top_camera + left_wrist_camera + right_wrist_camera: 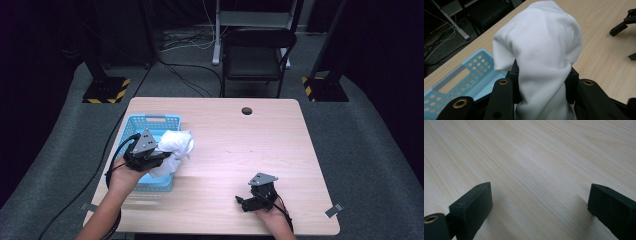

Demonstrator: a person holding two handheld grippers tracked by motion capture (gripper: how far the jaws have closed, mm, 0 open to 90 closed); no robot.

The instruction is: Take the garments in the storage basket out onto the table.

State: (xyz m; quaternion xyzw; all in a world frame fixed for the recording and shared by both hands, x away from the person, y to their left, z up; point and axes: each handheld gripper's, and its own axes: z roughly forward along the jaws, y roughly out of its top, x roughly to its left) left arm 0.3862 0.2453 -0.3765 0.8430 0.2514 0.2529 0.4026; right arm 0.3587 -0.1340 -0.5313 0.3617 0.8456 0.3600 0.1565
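Bunching between the left gripper (541, 82), a crumpled white cloth (541, 47) is clamped.
It is held above the perforated light-blue plastic basket (131, 125) at the wooden table's (240, 145) left; the right gripper (540, 202) is held wide open, empty.

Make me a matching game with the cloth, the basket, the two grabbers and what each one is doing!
Things:
1. white cloth
2. blue basket
3. left gripper
4. right gripper

States:
A. jaws wide apart, nothing between them
B. standing at the table's left edge
C. bunched up, pinched between two black jaws
D. shut on fabric, above the basket

Pairs: 1-C, 2-B, 3-D, 4-A
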